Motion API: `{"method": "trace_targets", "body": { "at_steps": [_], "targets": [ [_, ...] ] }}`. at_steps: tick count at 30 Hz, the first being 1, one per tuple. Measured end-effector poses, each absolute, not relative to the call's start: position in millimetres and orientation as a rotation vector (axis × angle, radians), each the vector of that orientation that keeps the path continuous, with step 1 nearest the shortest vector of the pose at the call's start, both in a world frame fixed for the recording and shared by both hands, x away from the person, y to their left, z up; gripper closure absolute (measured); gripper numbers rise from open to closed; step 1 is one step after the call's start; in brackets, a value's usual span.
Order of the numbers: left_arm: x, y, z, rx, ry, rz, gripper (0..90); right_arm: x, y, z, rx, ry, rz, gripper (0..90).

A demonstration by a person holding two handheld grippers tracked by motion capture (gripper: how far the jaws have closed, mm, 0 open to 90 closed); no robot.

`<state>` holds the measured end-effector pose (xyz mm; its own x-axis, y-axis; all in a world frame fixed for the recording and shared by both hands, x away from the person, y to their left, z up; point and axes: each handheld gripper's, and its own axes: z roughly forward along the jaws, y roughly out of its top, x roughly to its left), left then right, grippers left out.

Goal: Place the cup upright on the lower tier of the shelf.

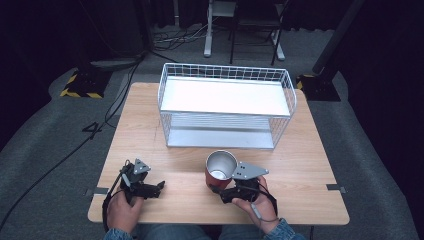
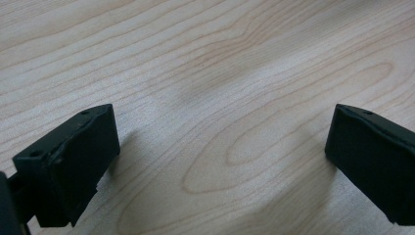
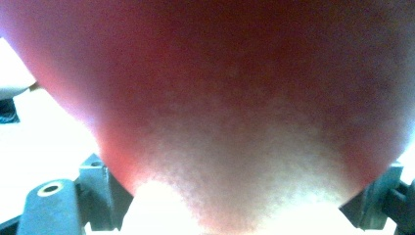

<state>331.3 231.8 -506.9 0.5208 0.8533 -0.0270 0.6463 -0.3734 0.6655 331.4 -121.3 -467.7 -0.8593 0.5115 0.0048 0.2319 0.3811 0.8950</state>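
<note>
Two grippers at the near edge of the table (image 1: 150, 107), one in each hand.

Right gripper (image 1: 216, 189): jaws closed on the red cup (image 1: 219, 170), gripping it low on its wall. Cup is upright, mouth up, silver inside with a red patch visible at the bottom. It sits near the table's front centre, just in front of the basket (image 1: 227, 105) but apart from it. Whether the cup's base touches the wood or is lifted clear, I cannot tell. In the right gripper view the cup (image 3: 210, 98) is pressed close to the lens, a blurred red wall between the two jaws; bright glare below it.

Left gripper (image 1: 159, 187): jaws wide open, nothing between them. It rests low at the table's front left, well apart from the cup. Left gripper view confirms it: the two black pads (image 2: 73, 161) stand far apart with only bare wood grain (image 2: 220, 73) between them.

Basket: white wire, two levels, white panel on top and a ribbed shelf below; stands at the table's far half, open side toward the person.

Writing: none readable on cup, grippers or basket. Floor (image 1: 45, 135) left of the table carries a dark mark shaped like a "4" (image 1: 93, 129). Yellow-and-black hazard striping on a base (image 1: 82, 85) at far left.
</note>
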Motion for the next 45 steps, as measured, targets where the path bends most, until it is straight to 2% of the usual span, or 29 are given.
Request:
{"method": "trace_targets", "body": {
  "at_steps": [11, 27, 45],
  "targets": [
    [331, 232, -507, 2.139, 1.213, 0.435, 0.0, 357, -116, -452, 0.742, 2.343, 1.432, 17.0],
    [331, 232, -507, 2.140, 1.213, 0.433, 0.0, 412, -111, -453, 0.889, 2.252, 1.351, 17.0],
    [331, 232, -507, 2.141, 1.215, 0.427, 0.0, 448, -100, -459, 0.974, 2.192, 1.300, 17.0]
  ]
}}
